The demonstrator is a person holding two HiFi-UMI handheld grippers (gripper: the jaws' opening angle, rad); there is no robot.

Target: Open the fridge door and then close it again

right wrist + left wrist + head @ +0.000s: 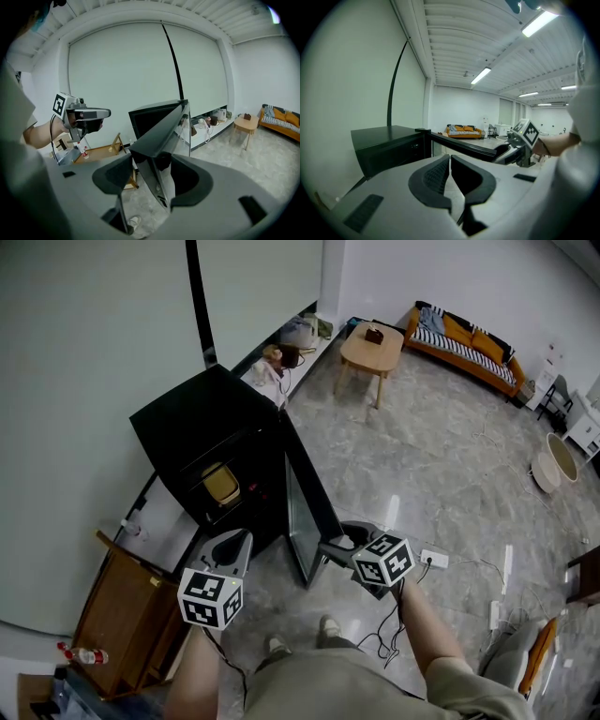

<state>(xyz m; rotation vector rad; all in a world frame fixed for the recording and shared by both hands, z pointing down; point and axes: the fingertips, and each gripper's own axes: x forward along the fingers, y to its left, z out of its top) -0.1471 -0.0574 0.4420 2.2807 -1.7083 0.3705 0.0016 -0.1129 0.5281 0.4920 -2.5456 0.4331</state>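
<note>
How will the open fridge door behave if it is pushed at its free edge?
Probably stiff: the fridge door looks like a flat rigid panel. It should swing about its hinge, not slide. Its glossy face may slip in the right gripper.

A: Light level?
B: Bright, even, indoor. Strip lights (481, 75) run along the ceiling from far to near. The nearest one is blown white in the left gripper view.
A: Shadows, glare?
B: Shadows are soft and faint, with a pale one under the small table (372, 351). The glossy floor (450, 456) throws back white streaks, near right. The fridge door (309, 493) reads almost solid black, little detail.
A: Sharpness?
B: Head view crisp. Both gripper views are round fisheye with black corners and bowed lines; the wall pole (172, 58) curves. A sleeve (581, 154) at the right edge is out of focus.
</note>
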